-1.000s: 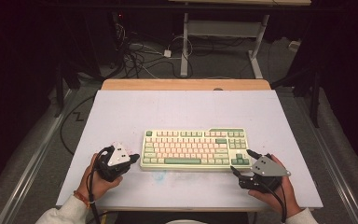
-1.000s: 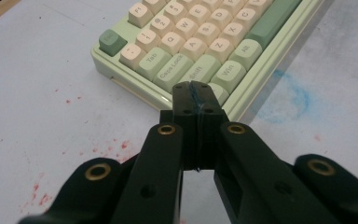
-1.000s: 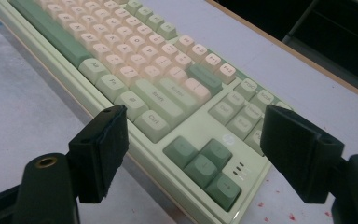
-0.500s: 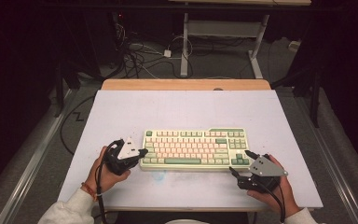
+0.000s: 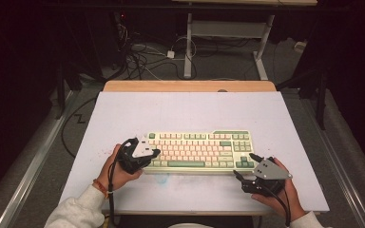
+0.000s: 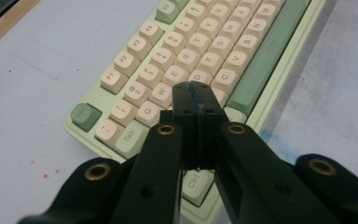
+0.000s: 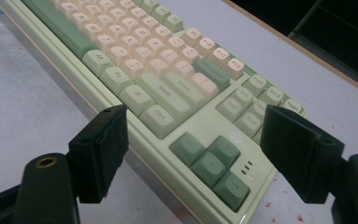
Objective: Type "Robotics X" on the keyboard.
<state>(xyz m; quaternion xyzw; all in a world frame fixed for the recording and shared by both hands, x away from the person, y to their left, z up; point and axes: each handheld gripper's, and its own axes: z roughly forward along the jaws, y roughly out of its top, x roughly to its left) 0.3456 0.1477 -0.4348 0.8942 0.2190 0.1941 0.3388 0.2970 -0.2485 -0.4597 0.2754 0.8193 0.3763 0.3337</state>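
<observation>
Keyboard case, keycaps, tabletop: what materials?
Keyboard case: looks like moulded plastic, pale green, slight sheen along its front edge. Keycaps: likely plastic, matte cream and green, printed legends. Tabletop: smooth matte white sheet, maybe laminate, stained with blue and red specks; a wood-coloured edge strip shows at the far side.

Keyboard [image 6: 200, 60] lower-left keys hidden behind left hand-held gripper [image 6: 196, 100]. Far key legends blurred in right gripper view. Keyboard's left end cut off there at the upper left of the frame.
</observation>
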